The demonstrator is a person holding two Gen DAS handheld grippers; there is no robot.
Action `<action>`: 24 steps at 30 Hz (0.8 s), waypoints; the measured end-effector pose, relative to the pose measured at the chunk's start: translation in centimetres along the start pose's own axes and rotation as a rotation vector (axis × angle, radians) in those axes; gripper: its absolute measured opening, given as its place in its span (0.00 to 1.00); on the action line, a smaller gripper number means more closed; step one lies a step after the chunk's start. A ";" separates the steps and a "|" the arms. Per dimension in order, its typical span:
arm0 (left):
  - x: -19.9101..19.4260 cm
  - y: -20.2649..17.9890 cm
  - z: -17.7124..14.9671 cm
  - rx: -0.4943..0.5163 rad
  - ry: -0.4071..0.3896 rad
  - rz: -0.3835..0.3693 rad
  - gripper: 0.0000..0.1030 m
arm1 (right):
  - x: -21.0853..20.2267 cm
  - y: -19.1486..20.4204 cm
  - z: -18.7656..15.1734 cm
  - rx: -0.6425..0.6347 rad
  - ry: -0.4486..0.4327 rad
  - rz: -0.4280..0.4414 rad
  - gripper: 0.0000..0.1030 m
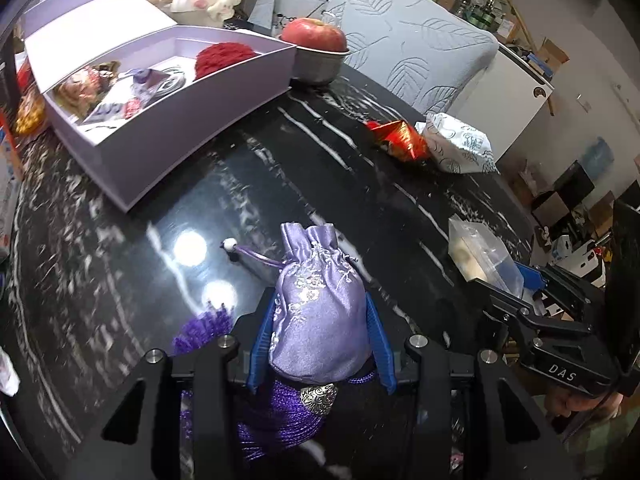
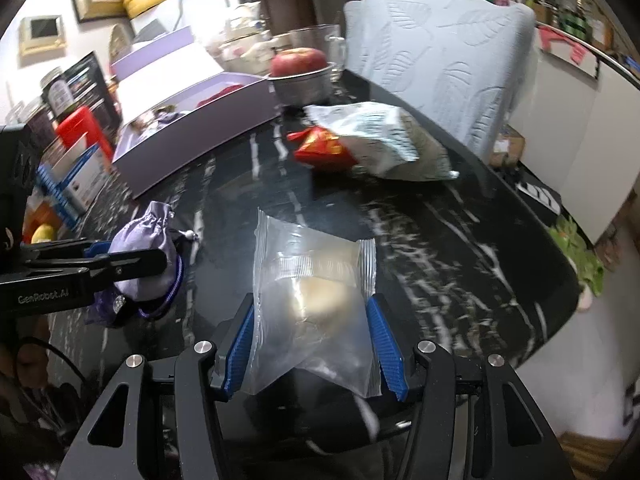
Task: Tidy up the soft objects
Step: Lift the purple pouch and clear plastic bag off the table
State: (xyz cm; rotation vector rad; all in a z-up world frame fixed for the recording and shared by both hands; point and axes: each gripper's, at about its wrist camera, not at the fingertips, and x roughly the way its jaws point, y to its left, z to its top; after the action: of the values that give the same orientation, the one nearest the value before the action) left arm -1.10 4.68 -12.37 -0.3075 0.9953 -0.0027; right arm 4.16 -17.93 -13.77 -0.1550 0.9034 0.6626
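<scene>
My surroundings: black white-veined marble table (image 1: 120, 280), glossy with lamp glare; leaf-quilted grey chair cover (image 2: 440, 60); white wall; cluttered shelves.

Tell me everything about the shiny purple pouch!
The purple pouch is a small drawstring bag of glossy lilac satin with silvery embroidered flowers. Its neck is gathered shut, and a cord ending in a white bead trails off it. A darker purple tassel with a silver cap hangs below. The left gripper pinches it between blue pads, above the black marble table.
</scene>
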 end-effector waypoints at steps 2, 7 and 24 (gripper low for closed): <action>-0.4 0.3 -0.4 0.003 0.003 0.008 0.42 | 0.1 0.6 0.0 -0.018 0.007 0.016 0.53; -1.1 1.1 -1.1 0.005 0.006 0.036 0.42 | 0.6 2.5 0.2 -0.068 0.022 0.055 0.53; 0.1 0.5 -1.4 0.079 0.014 0.190 0.86 | 1.2 4.5 -0.1 -0.151 0.036 0.018 0.77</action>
State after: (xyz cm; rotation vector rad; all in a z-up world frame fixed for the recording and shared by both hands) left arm -2.31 4.79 -13.30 -0.1396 1.0329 0.1281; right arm 1.91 -13.88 -14.10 -0.2947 0.8896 0.7466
